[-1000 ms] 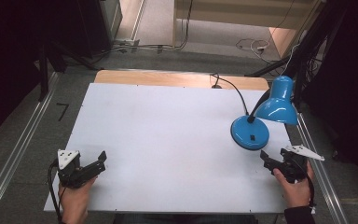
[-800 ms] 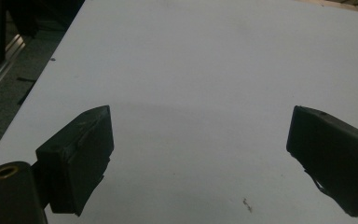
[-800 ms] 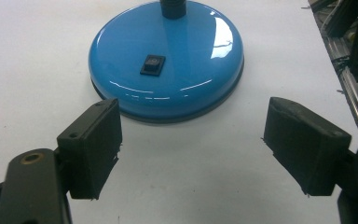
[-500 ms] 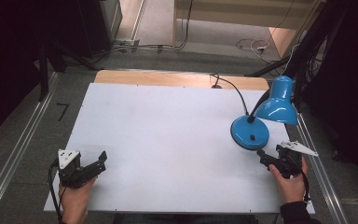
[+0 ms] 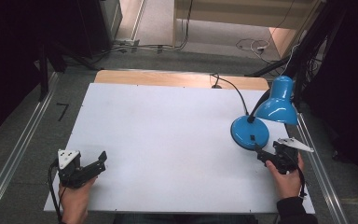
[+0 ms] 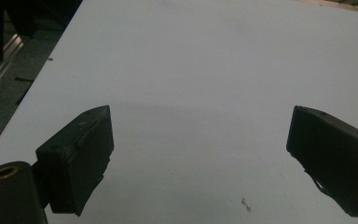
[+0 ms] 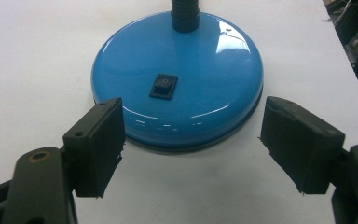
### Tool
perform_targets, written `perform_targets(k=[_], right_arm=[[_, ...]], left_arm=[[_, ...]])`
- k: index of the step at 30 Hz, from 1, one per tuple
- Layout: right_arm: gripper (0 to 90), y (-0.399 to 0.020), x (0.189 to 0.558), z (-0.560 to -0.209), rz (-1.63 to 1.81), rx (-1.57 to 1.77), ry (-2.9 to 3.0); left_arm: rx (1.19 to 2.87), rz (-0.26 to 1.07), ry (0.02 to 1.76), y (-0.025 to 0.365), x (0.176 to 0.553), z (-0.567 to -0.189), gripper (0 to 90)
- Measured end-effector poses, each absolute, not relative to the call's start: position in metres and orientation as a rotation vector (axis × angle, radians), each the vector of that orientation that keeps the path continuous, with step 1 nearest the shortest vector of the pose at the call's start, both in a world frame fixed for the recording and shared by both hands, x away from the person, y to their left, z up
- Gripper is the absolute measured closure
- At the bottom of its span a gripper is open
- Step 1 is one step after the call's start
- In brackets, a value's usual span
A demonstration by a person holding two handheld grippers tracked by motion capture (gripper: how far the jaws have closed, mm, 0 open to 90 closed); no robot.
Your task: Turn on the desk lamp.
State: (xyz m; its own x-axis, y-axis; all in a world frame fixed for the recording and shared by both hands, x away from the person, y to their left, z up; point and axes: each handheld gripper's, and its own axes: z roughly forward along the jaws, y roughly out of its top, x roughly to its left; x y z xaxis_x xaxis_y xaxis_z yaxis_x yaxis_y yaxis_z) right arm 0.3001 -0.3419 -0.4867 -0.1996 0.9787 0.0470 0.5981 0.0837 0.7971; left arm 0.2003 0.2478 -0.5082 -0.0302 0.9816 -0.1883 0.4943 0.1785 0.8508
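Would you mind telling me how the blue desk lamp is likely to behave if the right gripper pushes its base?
The lamp's base is broad and flat, so it would probably slide, not roll. Its glossy surface looks slippery for the right gripper. The shade overhangs on a bent neck, so it may wobble.

In the right gripper view the blue lamp base (image 7: 177, 74) shows whole, but its black neck (image 7: 184, 14) is cut off by the top edge. The marking on the black rocker switch (image 7: 163, 86) is too small to read. In the high view the person's forearms leave the frame at the bottom edge.
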Motion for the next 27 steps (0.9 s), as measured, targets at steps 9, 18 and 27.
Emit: perform_targets(k=[9,18,27], right_arm=[[24.2,-0.340,0.304,-0.487,0.980,1.544,1.856],[39.4,-0.337,0.308,-0.486,1.018,1.523,1.861],[45.2,-0.332,0.316,-0.485,1.032,1.526,1.850]], left_arm=[[1.430,0.759,1.646,0.248,0.200,-0.508,7.9],[1.428,0.756,1.644,0.248,0.201,-0.508,7.9],[1.426,0.753,1.645,0.248,0.201,-0.509,7.9]])
